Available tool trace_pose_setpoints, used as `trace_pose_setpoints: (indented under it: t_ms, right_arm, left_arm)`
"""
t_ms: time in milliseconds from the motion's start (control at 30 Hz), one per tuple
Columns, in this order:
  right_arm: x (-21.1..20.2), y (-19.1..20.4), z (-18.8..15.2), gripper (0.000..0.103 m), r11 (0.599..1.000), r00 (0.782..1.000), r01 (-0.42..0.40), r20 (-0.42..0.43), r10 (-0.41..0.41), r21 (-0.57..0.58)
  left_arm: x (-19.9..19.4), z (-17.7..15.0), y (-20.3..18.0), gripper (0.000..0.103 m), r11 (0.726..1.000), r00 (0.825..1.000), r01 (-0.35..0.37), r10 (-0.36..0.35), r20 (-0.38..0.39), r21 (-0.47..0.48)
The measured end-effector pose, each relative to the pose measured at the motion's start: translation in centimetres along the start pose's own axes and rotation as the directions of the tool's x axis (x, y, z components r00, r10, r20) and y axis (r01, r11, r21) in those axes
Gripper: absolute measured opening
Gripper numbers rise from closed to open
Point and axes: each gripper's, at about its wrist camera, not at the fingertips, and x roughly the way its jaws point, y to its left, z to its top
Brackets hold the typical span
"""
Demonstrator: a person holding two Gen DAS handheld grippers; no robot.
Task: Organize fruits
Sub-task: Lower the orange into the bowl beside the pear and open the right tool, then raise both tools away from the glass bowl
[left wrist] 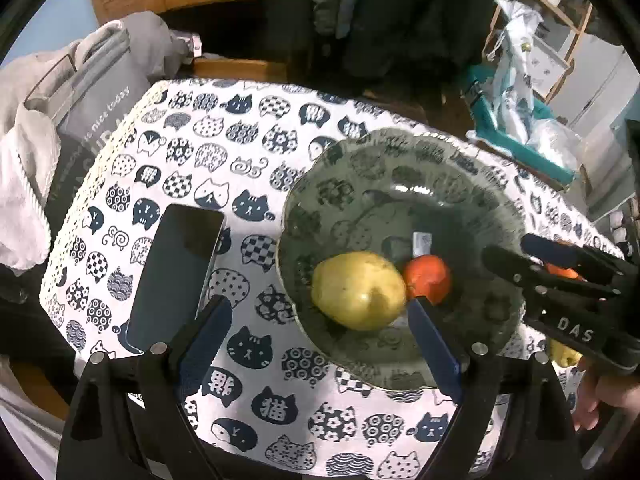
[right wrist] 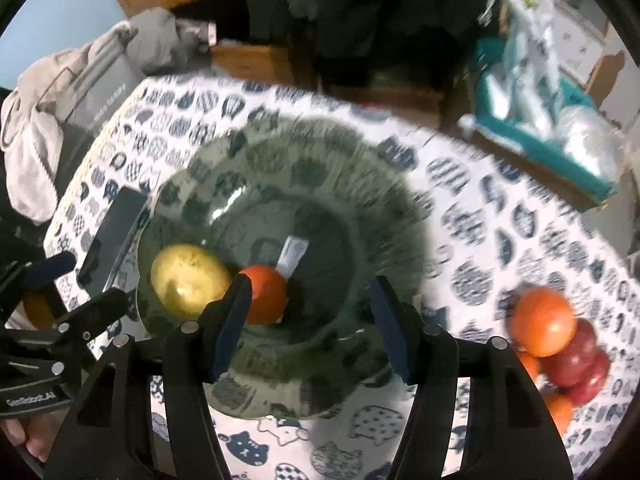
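Right wrist view: the right tongs stand part open with nothing gripped — the orange lies in the glass bowl beside the pear. Lift straight up, clear of the rim. Left tongs hang wide and empty — more fruit waits on the worktop.

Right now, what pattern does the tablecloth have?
Navy and white cat faces on the tablecloth; sharpest in the left wrist view.

The far half of the bowl was free. Its near left part was blocked by the pear and the orange, which touched. A phone lay just left of the bowl, and fruits crowded the desk on the right.
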Motion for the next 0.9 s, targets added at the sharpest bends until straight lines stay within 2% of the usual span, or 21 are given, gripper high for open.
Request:
trace_pose_setpoints:
  t_ms: [167, 333, 467, 733, 900]
  right_arm:
    - [-3.7, -0.7, 0.1, 0.062, 0.999, 0.994, 0.047, 0.095, -0.048, 0.008]
    - [-7.3, -1.6, -0.4, 0.062, 0.995, 0.98, 0.101, 0.174, -0.102, 0.014]
    - [-10.1, -2.4, -1.0, 0.062, 0.994, 0.969, 0.106, 0.221, -0.112, 0.041]
    - [-15.6, -3.5, -3.2, 0.063, 0.989, 0.937, 0.135, 0.316, -0.149, 0.066]
    - [-18.6, -4.3, -4.9, 0.067, 0.985, 0.913, 0.157, 0.37, -0.171, 0.068]
  left_arm:
    - [-1.9, 0.2, -0.7, 0.091, 1.0, 0.999, 0.025, -0.025, 0.046, -0.002]
    - [-4.0, 0.2, -2.1, 0.091, 0.998, 0.994, 0.054, -0.056, 0.091, 0.02]
    - [-6.0, 0.2, -3.3, 0.091, 0.996, 0.987, 0.072, -0.078, 0.137, 0.045]
    - [-9.6, -0.1, -5.3, 0.091, 0.991, 0.969, 0.11, -0.125, 0.211, 0.082]
    - [-12.2, -0.4, -6.0, 0.091, 0.988, 0.95, 0.128, -0.147, 0.276, 0.087]
